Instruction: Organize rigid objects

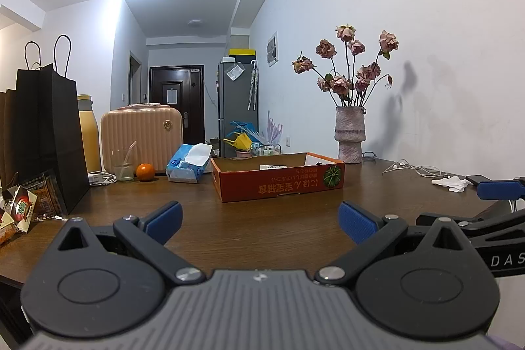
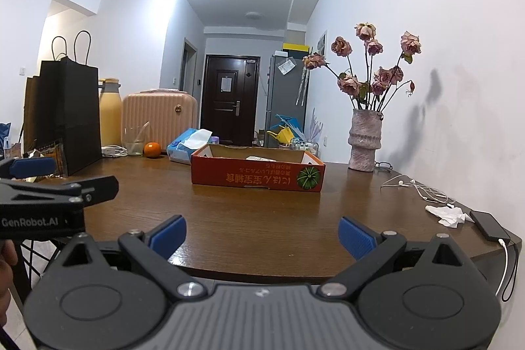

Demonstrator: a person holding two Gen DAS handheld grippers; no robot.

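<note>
Both grippers hang over the near edge of the brown table [image 2: 262,218], each with its two blue-padded fingers spread wide and nothing between them: the left gripper [image 1: 261,220] and the right gripper [image 2: 262,235]. One orange cardboard tray [image 2: 257,174], printed with upside-down Asian script and a green pumpkin, sits mid-table. Along the far edge stand one orange [image 1: 145,171], one tissue pack [image 1: 188,163], one glass [image 1: 124,164] and one vase [image 2: 365,140] of dried roses. At the right edge lie one phone [image 2: 489,225], one crumpled tissue [image 2: 448,214] and white earphones [image 2: 420,187]. The left gripper's side reads "GenRobot.AI".
</note>
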